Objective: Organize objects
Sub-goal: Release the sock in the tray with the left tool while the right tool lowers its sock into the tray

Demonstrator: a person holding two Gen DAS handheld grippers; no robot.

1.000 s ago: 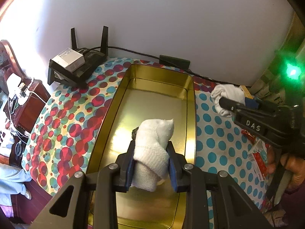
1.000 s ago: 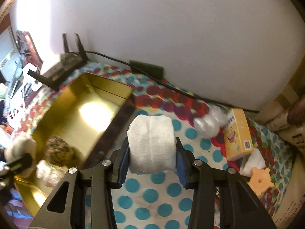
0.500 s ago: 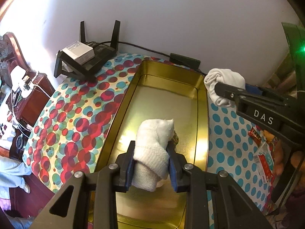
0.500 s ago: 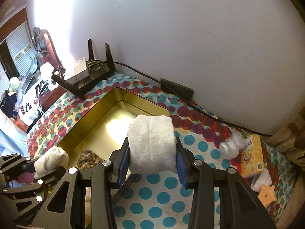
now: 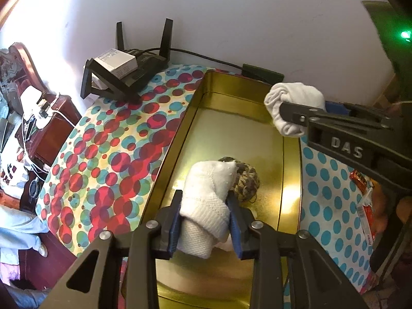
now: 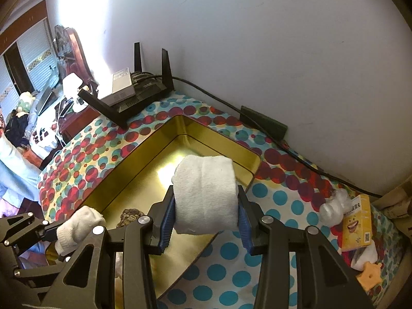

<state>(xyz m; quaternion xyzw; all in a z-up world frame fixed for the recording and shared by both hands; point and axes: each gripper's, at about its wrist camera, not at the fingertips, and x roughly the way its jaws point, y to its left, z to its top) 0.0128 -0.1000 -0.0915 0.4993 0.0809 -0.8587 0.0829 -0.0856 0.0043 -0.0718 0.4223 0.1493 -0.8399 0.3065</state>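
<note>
A long gold metal tray (image 5: 292, 170) (image 6: 247, 152) lies on the polka-dot tablecloth. My left gripper (image 5: 204, 220) is shut on a rolled white sock (image 5: 208, 195) and holds it over the tray's near half. A brown patterned sock ball (image 5: 246, 182) (image 6: 130, 216) lies in the tray just beyond it. My right gripper (image 6: 204, 219) is shut on a second rolled white sock (image 6: 206, 193) and holds it above the tray's right rim. That gripper and its sock (image 5: 293, 105) show at the right in the left wrist view. The left gripper's sock (image 6: 77, 225) shows at lower left in the right wrist view.
A black router (image 5: 128, 74) (image 6: 134, 95) with a white box on it stands at the back left by the wall. A yellow carton (image 6: 359, 225), a clear wrap bundle (image 6: 334, 207), and an orange toy piece (image 6: 368, 275) lie right of the tray. Snack packets (image 5: 365, 206) lie at right.
My right gripper has carried its white sock left, from over the tablecloth to over the tray's right rim. My left gripper has pulled back a little, showing the brown sock ball.
</note>
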